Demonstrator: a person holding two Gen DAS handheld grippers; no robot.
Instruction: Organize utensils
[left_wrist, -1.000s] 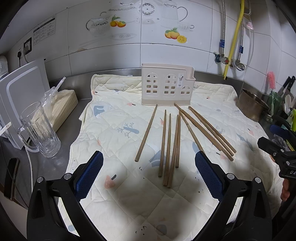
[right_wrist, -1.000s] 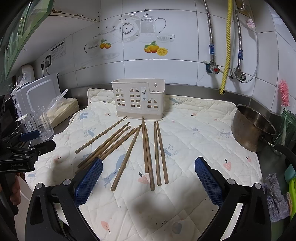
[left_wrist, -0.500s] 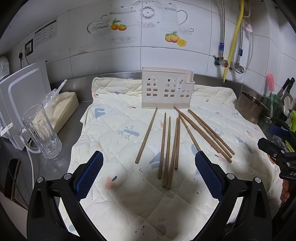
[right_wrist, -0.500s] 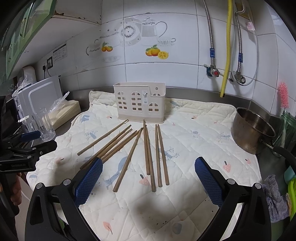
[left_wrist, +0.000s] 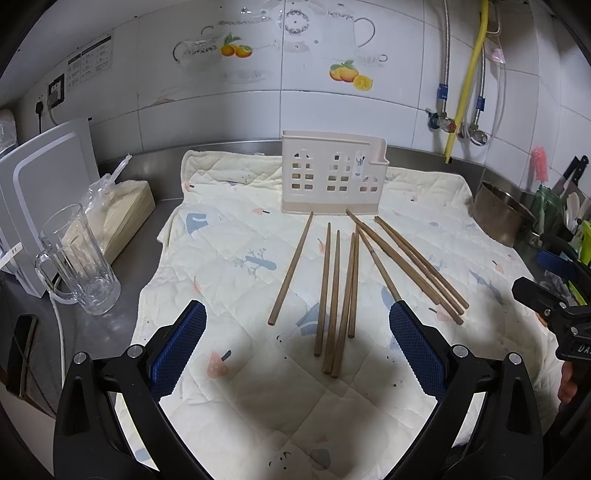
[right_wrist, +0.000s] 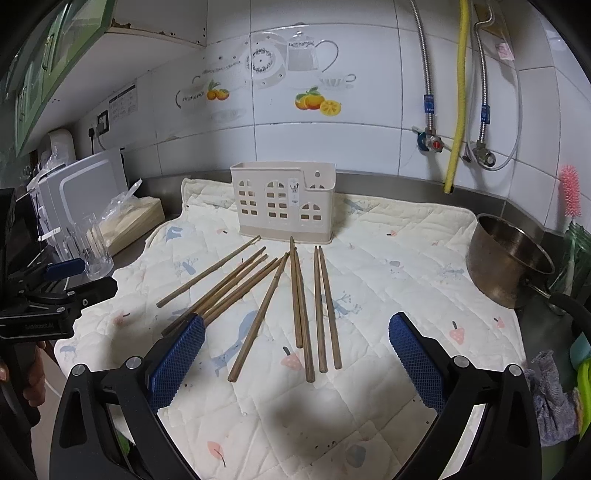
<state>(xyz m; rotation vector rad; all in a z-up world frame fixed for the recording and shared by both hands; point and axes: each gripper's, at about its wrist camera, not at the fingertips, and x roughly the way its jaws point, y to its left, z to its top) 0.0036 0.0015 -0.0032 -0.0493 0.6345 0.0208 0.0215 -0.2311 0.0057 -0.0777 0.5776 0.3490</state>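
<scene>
Several brown wooden chopsticks (left_wrist: 334, 291) lie fanned out on a cream quilted mat (left_wrist: 236, 236); they also show in the right wrist view (right_wrist: 299, 295). A beige plastic utensil holder (left_wrist: 332, 179) with window cut-outs stands upright behind them, also in the right wrist view (right_wrist: 282, 201). My left gripper (left_wrist: 297, 343) is open and empty, above the mat just short of the chopsticks' near ends. My right gripper (right_wrist: 295, 350) is open and empty, over the near ends of the chopsticks. Each gripper shows at the edge of the other's view.
A glass mug (left_wrist: 77, 258) stands left of the mat by a white board (left_wrist: 44, 184) and a bagged stack (left_wrist: 125, 203). A steel pot (right_wrist: 509, 262) sits at the right. Pipes and a yellow hose (right_wrist: 458, 92) hang on the tiled wall.
Both views have shifted slightly: the chopsticks and holder sit a little lower and nearer in the right wrist view. Both grippers stay open.
</scene>
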